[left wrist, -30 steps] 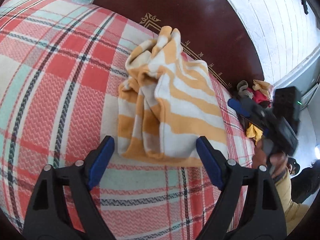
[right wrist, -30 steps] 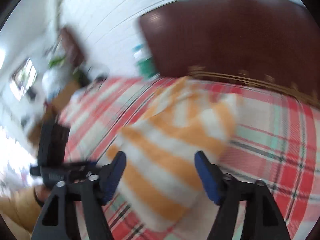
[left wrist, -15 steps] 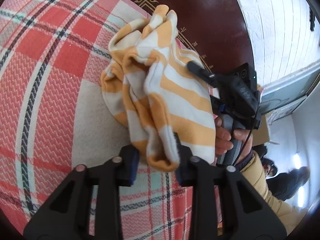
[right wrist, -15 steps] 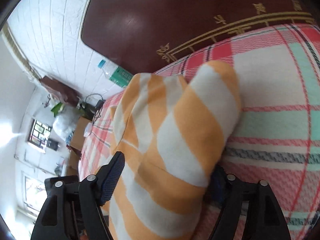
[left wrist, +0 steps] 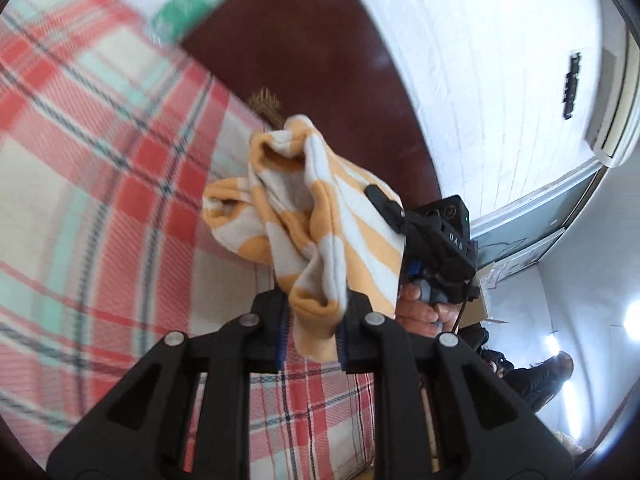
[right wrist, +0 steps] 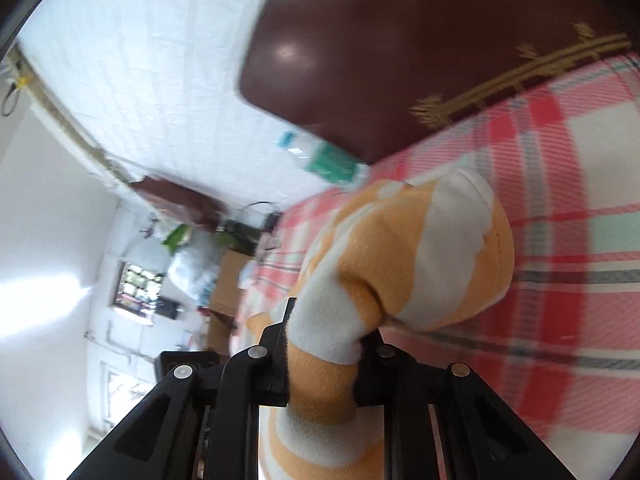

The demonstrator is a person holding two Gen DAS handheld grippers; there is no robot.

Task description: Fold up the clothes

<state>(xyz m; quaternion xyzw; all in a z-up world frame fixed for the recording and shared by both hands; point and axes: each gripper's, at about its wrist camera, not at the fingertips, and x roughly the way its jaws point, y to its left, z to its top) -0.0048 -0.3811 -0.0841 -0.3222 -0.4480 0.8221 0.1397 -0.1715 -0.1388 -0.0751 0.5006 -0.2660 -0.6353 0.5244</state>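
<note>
Gripping the garment [left wrist: 320,216] at two places, both grippers are closing on bunched orange-and-white striped cloth: the left gripper [left wrist: 311,330] is pinching a thick hem fold between its pads, and the right gripper [right wrist: 322,360] is clamping another rolled edge of the same piece. The garment is hanging crumpled between the two tools, lifted off the plaid bedspread [left wrist: 100,208] in front of the dark headboard [left wrist: 304,60]; the hand [left wrist: 418,306] carrying the right tool is showing just beside the cloth in the left view. Judged from this state, the risk is lying in the grips themselves: each claw is taking several layers at once, so spreading the piece may be dragging it out twisted, or a fat roll may be slipping free if pulled hard, dropping the cloth back in a heap. Compared with a second earlier, the jaws, then standing wide apart around a garment resting on the bed, are now squeezing it, and the cloth is rising clear of the bedspread, with both views blurring from the motion.
</note>
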